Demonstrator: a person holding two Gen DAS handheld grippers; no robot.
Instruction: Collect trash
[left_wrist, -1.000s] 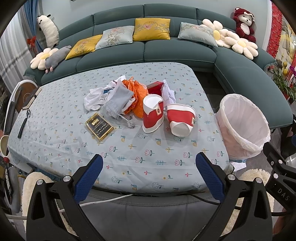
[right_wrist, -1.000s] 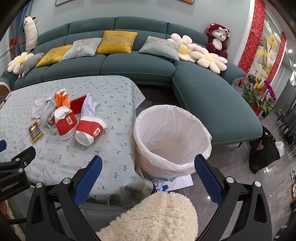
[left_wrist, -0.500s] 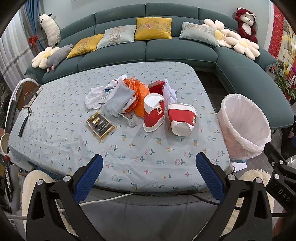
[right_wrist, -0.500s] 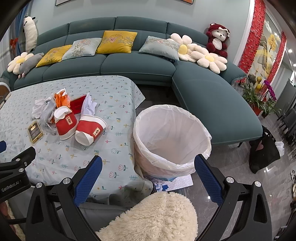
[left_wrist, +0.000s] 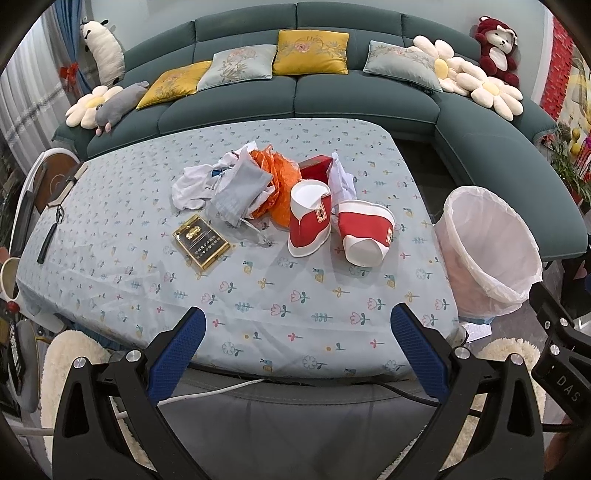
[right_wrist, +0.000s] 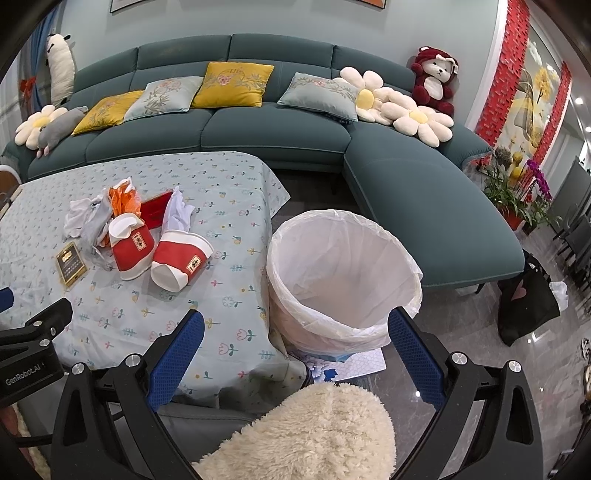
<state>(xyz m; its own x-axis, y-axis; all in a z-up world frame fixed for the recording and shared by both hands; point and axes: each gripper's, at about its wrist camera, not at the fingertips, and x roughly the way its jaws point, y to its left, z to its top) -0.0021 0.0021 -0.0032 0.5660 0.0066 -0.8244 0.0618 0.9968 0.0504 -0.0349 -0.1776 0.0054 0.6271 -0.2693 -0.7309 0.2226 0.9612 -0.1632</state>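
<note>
Left wrist view: a curved teal fabric sofa (left_wrist: 332, 99) backs a table under a pale blue flower-print cloth (left_wrist: 258, 288). Just beside the table's right edge stands a round bin lined with a white plastic bag (left_wrist: 487, 254). Mid-table lies the trash: a crumpled white-grey cloth heap (left_wrist: 221, 184) touching an orange plastic bag (left_wrist: 275, 177), 2 tipped red-and-white paper cups (left_wrist: 308, 218), and a flat gold-edged black box (left_wrist: 201, 240) near them. The left gripper (left_wrist: 295, 332) hangs wide and empty over the near edge; the right gripper (right_wrist: 295, 332) is equally wide, empty, before the bin.
</note>
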